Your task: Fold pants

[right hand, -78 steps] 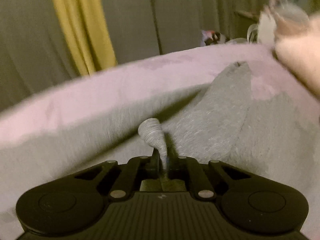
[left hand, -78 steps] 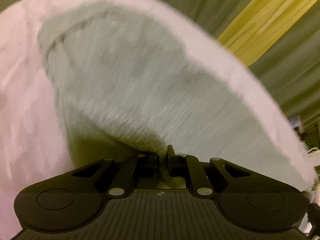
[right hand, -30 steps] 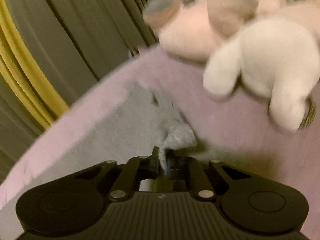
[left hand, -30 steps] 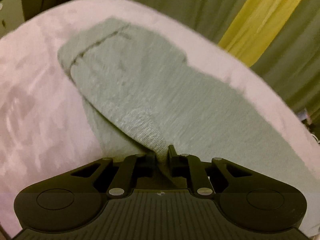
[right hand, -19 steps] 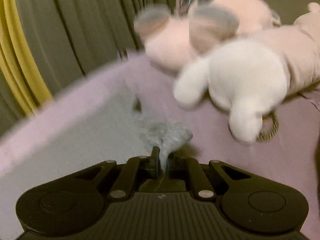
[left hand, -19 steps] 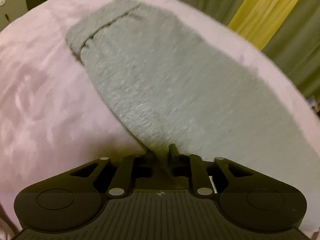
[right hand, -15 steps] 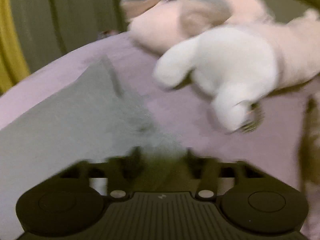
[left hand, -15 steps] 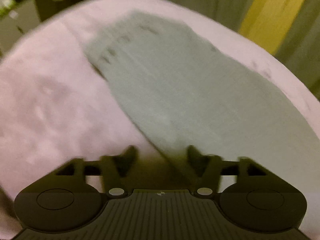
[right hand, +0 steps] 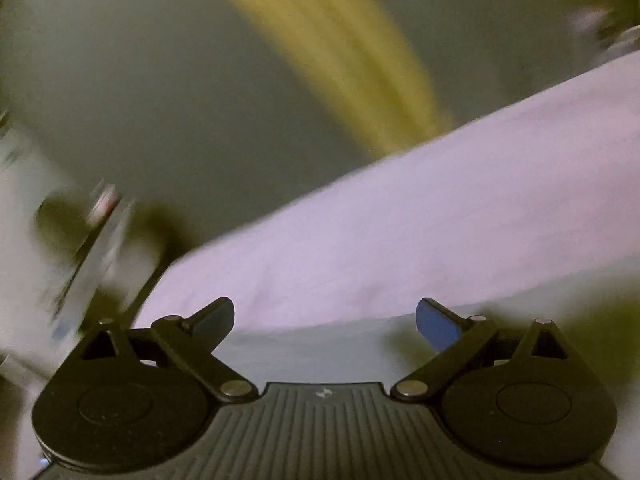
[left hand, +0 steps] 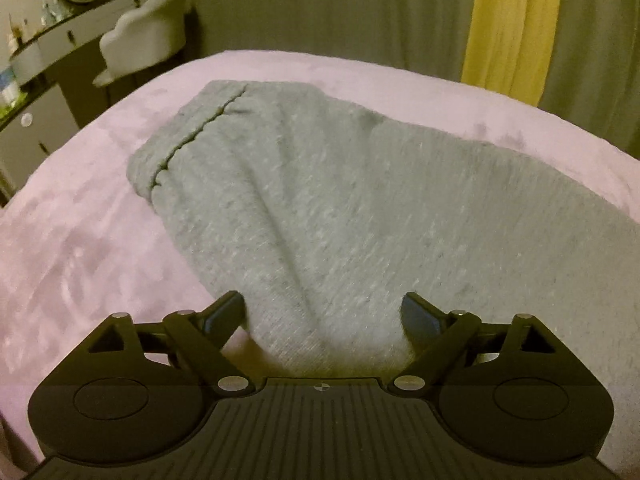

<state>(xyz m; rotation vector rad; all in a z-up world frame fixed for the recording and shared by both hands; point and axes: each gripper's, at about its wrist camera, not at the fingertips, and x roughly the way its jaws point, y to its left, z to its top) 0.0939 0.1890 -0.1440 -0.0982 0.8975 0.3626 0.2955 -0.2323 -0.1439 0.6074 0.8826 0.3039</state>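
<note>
The left gripper (left hand: 323,308) stands wide apart with a corner of the grey pants (left hand: 360,208) lying loose between its fingers; the pants spread flat over the pink bedspread (left hand: 72,240), waistband at the far end. The right gripper (right hand: 325,316) is also spread wide, empty, over a blurred pale strip. Yellow curtain (left hand: 512,24) hangs behind

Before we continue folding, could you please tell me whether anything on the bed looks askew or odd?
Nothing stands out. The grey pants lie fairly flat on the pink bed, with only soft creases running up from the open left claw. The right claw is open too; its view is blurred.
</note>
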